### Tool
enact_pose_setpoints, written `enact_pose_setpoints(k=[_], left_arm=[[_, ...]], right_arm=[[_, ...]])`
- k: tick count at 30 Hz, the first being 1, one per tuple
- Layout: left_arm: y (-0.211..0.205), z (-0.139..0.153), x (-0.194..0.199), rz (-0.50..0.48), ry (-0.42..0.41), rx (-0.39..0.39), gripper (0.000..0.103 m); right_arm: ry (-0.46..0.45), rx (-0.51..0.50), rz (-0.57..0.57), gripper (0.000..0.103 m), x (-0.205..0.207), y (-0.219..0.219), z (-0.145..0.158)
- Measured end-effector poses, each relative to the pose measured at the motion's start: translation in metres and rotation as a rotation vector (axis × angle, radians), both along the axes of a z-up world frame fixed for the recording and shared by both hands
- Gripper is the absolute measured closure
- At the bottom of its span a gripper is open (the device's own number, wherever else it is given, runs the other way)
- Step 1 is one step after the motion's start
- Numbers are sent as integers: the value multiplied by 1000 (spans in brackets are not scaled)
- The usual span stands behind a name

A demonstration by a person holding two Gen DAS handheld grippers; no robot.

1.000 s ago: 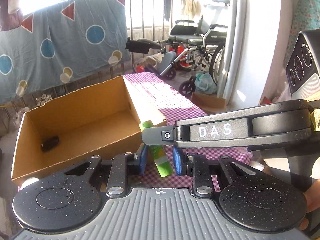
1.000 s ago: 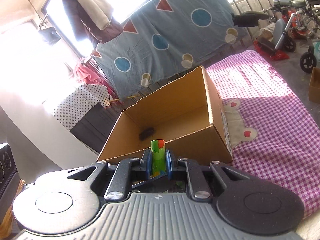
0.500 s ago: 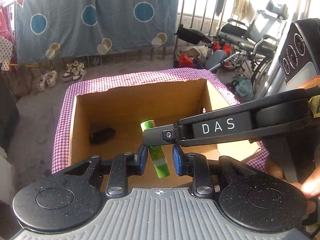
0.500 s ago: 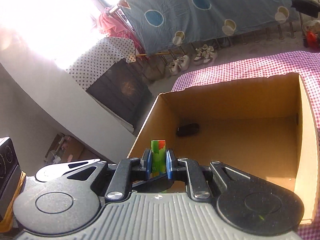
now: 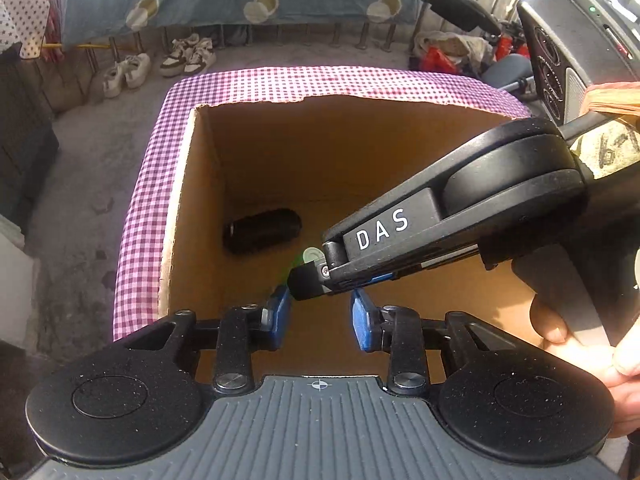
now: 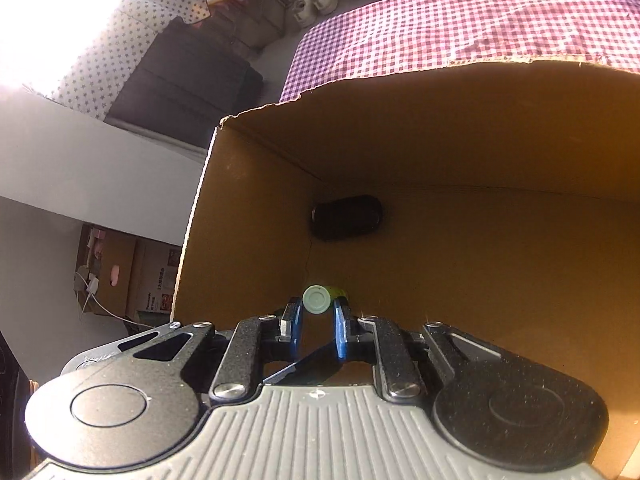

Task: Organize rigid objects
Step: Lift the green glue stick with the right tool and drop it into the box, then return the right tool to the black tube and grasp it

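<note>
The tube (image 6: 316, 299) sits at the very tips of the right gripper (image 6: 318, 309). Its pale round cap faces the right wrist camera and a bit of its green body shows behind the cap. The two blue pads stand narrow, close on each side of the cap, and they hold it. The tube hangs inside the box (image 6: 240, 220), above the floor of the box and near the left wall.

The left gripper (image 5: 320, 306) has just been opening its jaws. Its pads stand apart and do not touch the tube. In the left wrist view, the black finger of the right gripper crosses the gap between them from the right and hides most of the tube; only the cap and a blurred green streak show beyond it.

A black thing (image 6: 346, 217) lies on its side on the box floor, close to the far left corner, apart from the tube. The box stands on a purple checked cloth (image 5: 152, 184). A hand (image 5: 580, 344) grips the handle of the right gripper at the right edge. Beyond the cloth, shoes (image 5: 188, 54) stand on the ground below a blue hanging sheet.

Count: one tube, one black thing, one box, two grippers, one hand in view, two pairs of shoes.
</note>
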State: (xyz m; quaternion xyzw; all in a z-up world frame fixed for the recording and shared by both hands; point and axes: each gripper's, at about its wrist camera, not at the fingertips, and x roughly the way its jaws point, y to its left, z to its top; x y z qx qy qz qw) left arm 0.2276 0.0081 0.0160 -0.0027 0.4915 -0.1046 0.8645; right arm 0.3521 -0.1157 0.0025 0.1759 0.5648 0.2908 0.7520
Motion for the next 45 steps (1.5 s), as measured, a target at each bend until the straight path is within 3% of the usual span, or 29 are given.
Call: enact_pose_setpoints(k=[6, 11, 21, 27, 31, 33, 37, 41, 45], left_arm=[[-1, 20, -20, -2, -65, -21, 52], [-1, 45, -43, -14, -127, -57, 50], [-7, 75, -111, -123, -242, -128, 45], [-20, 52, -139, -216, -195, -188, 45], [-46, 20, -156, -283, -139, -198, 45], [-63, 4, -164, -328, -124, -174, 46], [-92, -18, -176, -386, -159, -91, 49], [-107, -30, -185, -436, -202, -39, 55], [-116, -40, -187, -448, -193, -20, 65]], right_arm=[[-26, 31, -8, 81, -12, -15, 10], [-84, 83, -41, 81, -40, -46, 36], [-246, 286, -153, 80, -159, -149, 81], [-301, 321, -275, 80, -240, -197, 46], [-295, 211, -389, 80, -272, -199, -7], [-280, 144, -424, 80, -279, -192, -31], [-248, 103, -446, 80, -279, -178, -63], [-266, 55, -424, 80, -271, -161, -70], [-282, 3, -390, 81, -261, -148, -71]])
